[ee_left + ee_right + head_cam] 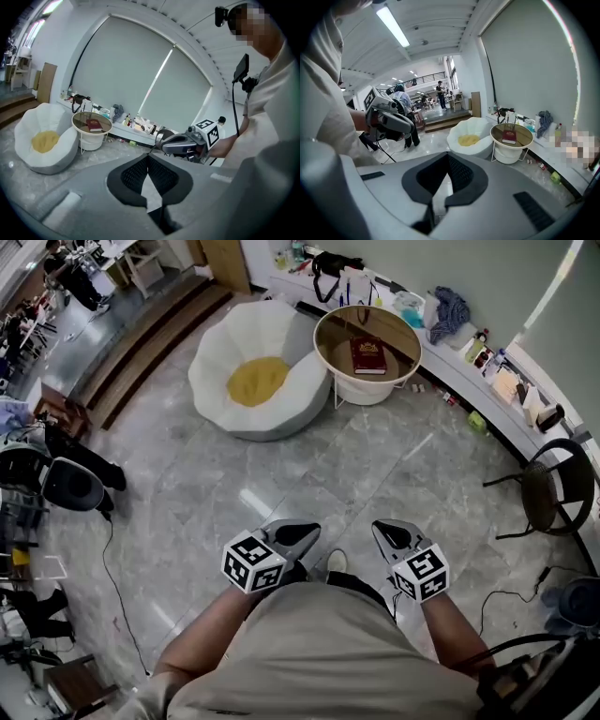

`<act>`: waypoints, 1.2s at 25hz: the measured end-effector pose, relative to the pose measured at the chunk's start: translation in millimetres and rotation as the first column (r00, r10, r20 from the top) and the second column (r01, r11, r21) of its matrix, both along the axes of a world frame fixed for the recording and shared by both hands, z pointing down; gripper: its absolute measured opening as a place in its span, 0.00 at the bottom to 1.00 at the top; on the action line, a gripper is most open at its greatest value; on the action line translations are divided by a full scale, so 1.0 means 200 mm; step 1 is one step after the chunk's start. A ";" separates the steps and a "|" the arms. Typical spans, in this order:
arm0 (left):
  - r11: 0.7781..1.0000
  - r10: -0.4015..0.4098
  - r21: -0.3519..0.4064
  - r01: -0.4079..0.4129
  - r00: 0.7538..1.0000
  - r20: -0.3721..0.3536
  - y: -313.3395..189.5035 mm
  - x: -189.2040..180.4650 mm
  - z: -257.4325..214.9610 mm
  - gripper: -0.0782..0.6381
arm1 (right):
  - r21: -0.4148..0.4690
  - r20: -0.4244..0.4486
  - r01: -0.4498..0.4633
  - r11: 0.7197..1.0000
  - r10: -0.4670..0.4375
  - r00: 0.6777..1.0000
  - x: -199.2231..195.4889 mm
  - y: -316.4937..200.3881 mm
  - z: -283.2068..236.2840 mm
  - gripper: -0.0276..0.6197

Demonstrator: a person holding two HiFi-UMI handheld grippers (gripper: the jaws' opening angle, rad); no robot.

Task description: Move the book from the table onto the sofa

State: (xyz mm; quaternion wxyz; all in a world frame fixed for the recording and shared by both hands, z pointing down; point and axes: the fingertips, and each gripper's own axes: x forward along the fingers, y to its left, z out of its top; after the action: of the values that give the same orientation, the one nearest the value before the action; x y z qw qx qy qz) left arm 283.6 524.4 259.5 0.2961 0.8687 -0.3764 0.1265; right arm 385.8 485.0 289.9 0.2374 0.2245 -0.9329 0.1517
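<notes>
The book [367, 355], dark red, lies flat near the middle of the round glass-topped table [320, 345] at the far side of the room, well apart from the person. Just left of that table, almost touching it, sits the sofa [214, 362], a white petal-shaped seat with a yellow cushion [256, 381] in its hollow. Because the two stand so close, the carry from table to sofa looks like a short sideways swing.

Both tools are held low and close in front of the person's body, over bare grey floor [309, 465], pointing forward and a little downward toward the table. The left tool [303, 532] has its jaws pressed together with nothing between them. The right tool [385, 532] is likewise closed and empty. This reads as a posture for walking: tucked in, jaws together because nothing is within reach to grasp.

As I judge it, the task has hardly begun, and the step in hand is the approach across the open floor. The next move calls for reaching the table's near rim, then opening one tool wide enough for the book's edge. A flat book on glass offers little to bite under, so it may need sliding toward the rim or steadying with the second tool.
</notes>
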 end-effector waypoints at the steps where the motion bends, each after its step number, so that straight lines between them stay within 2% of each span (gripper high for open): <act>1: 1.000 -0.002 0.001 0.002 1.000 0.005 -0.04 0.00 0.00 0.12 | -0.006 0.006 -0.008 1.000 0.008 1.000 0.00 -0.05 0.00 0.06; 5: 1.000 0.002 0.019 -0.002 1.000 0.005 -0.24 -0.06 -0.02 0.12 | -0.036 0.020 -0.052 0.998 0.053 0.998 -0.04 -0.27 0.04 0.06; 9: 0.999 0.021 0.028 -0.021 1.000 0.010 -0.47 -0.21 0.03 0.12 | -0.034 0.008 -0.084 0.996 0.085 0.996 -0.16 -0.48 0.09 0.07; 11: 0.999 0.026 0.022 -0.026 1.000 0.001 -0.63 -0.31 0.08 0.13 | -0.052 -0.002 -0.114 0.992 0.114 0.993 -0.23 -0.60 0.14 0.14; 12: 0.999 0.033 0.017 -0.033 0.999 -0.008 -0.72 -0.36 0.10 0.15 | -0.065 -0.010 -0.135 0.989 0.135 0.991 -0.27 -0.67 0.17 0.19; 16: 0.996 0.082 -0.011 -0.083 0.995 -0.048 -1.09 -0.60 0.16 0.24 | -0.088 -0.041 -0.212 0.973 0.209 0.977 -0.48 -0.98 0.20 0.22; 23: 0.980 0.188 -0.063 -0.191 0.980 -0.061 -1.59 -0.97 0.23 0.27 | -0.077 -0.064 -0.352 0.933 0.347 0.936 -0.79 -1.50 0.20 0.23; 26: 0.975 0.201 -0.079 -0.205 0.978 -0.065 -1.80 -1.04 0.29 0.28 | -0.093 -0.070 -0.373 0.923 0.368 0.927 -0.87 -1.68 0.24 0.24; 30: 0.978 0.171 -0.107 -0.181 0.981 -0.090 -2.07 -1.04 0.36 0.30 | -0.149 -0.067 -0.392 0.908 0.387 0.920 -0.87 -1.92 0.33 0.27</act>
State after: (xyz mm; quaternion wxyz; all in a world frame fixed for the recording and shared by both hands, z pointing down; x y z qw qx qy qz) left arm 74.7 110.8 332.4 0.3482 0.8845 -0.2777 0.1385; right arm 212.3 101.8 355.7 0.2361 0.3890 -0.8498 0.2661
